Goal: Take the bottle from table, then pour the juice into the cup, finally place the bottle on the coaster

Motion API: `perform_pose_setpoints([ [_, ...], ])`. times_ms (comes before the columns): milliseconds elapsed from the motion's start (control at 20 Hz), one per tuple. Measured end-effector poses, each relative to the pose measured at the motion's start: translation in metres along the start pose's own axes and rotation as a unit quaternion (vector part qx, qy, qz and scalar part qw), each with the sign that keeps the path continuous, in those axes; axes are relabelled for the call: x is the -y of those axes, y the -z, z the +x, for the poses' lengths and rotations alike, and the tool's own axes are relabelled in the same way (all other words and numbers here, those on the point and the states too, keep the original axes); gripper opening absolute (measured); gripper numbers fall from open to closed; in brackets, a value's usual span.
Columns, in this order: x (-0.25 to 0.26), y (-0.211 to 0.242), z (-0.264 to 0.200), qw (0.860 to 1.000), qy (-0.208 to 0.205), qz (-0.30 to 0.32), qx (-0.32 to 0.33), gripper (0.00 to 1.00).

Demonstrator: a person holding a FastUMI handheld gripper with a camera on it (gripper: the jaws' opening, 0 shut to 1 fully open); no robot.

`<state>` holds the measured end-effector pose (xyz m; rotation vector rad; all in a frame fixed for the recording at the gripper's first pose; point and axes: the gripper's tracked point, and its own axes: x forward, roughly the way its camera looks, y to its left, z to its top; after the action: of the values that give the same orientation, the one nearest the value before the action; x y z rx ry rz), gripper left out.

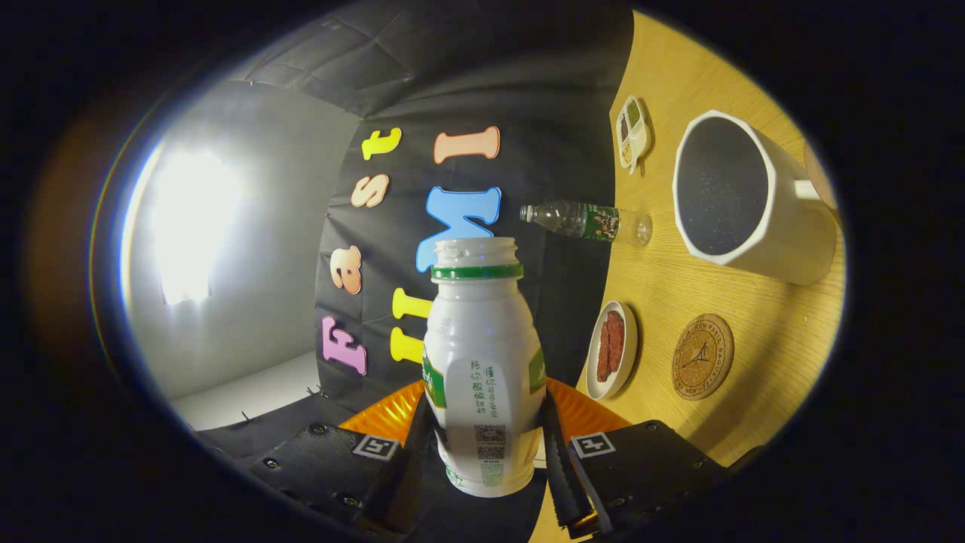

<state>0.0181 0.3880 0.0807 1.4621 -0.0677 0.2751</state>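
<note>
A: Nearest item?
B: The gripper (486,445) is clamped on the white bottle (482,362), both fingers pressing its lower body.
A: Markings? Orientation?
B: Green print is noted, not read. The uncapped mouth is pointed forward, away from the fingers; the cup (742,196) and coaster (703,357) are seen apart on the table (754,317).

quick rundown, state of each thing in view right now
white juice bottle: uncapped, held between the fingers, lifted off the table
gripper: shut on the bottle, rolled sideways so the table looks tipped
white cup: on the table, mouth open, looks empty
cork coaster: bare, nothing on it
clear water bottle: standing on the table, capped
small white dish: holds red slices
divided dish: holds bits of food
</note>
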Motion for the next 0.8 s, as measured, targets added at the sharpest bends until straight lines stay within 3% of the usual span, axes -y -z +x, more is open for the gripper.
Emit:
perform_pose_setpoints([
  [800,-0.011,-0.026,-0.002,0.996,-0.012,0.084,0.021,0.68],
])
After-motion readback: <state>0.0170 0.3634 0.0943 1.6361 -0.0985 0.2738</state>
